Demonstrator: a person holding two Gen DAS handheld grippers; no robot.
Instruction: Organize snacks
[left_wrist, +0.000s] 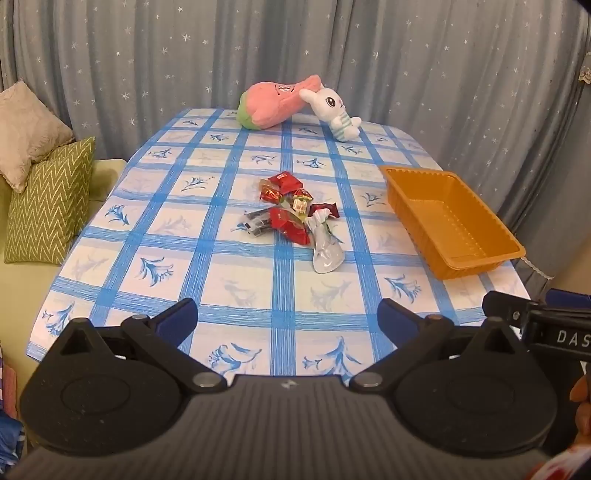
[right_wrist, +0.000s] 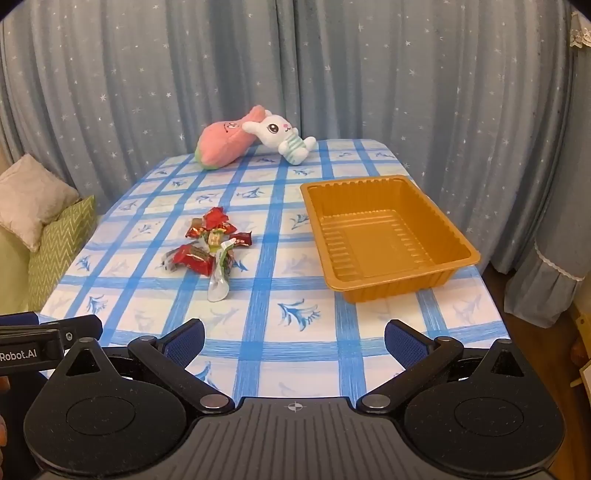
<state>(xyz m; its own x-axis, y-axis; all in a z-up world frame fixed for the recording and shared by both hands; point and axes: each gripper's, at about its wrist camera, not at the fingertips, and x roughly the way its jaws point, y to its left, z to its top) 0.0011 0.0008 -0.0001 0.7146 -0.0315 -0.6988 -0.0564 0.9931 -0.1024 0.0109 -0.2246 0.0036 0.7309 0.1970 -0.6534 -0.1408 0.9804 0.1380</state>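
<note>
Snacks unsorted, both grippers waiting at the table's near edge

On the checked tablecloth (right_wrist: 273, 332) the orange tray (right_wrist: 388, 284) stands empty, right of the snack pile (right_wrist: 207, 247); left gripper (left_wrist: 288, 317) and right gripper (right_wrist: 293, 336) gape wide, holding nothing. Next, likely: reach one wrapper.

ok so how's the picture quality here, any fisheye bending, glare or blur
Left wrist view: strong fisheye bend, the curtain folds bow at the edges; corners go dark; the snack pile is sharp, with slight glare on the clear wrapper. Right wrist view: same bend, the tray is crisp with soft shine, light even, and the right tool close up looks a little soft.
</note>
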